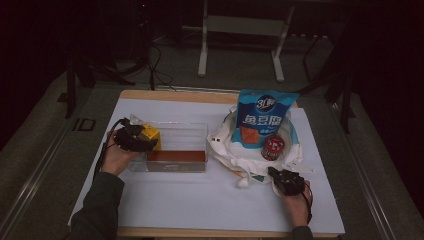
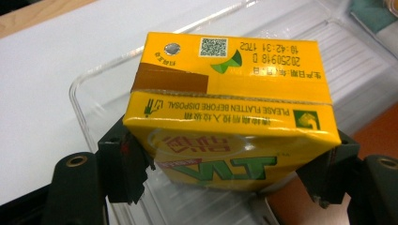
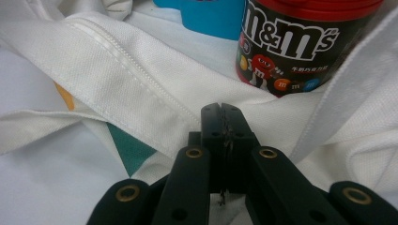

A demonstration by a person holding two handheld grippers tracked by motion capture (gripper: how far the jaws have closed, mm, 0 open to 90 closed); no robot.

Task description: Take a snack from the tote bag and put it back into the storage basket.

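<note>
Clamping a yellow drink carton [image 2: 230,117] between its two black jaws, the left gripper [image 1: 136,138] holds it at the left end of the clear plastic bin [image 1: 182,131], over the bin's ribbed floor. The carton sits top-side toward the camera in the left gripper view, its foil straw hole and date print showing. The step in hand looks like moving groceries from the white tote bag [image 1: 240,157] into the bin, with the carton about to be set down. The next move calls for lowering it until it rests on the bin floor, then parting the jaws. Across the table, the right gripper [image 3: 224,123] has its jaws pressed together on nothing, its tips against the bag's fabric, near the M&M's can [image 3: 300,42] and the blue snack pouch [image 1: 265,117].
</note>
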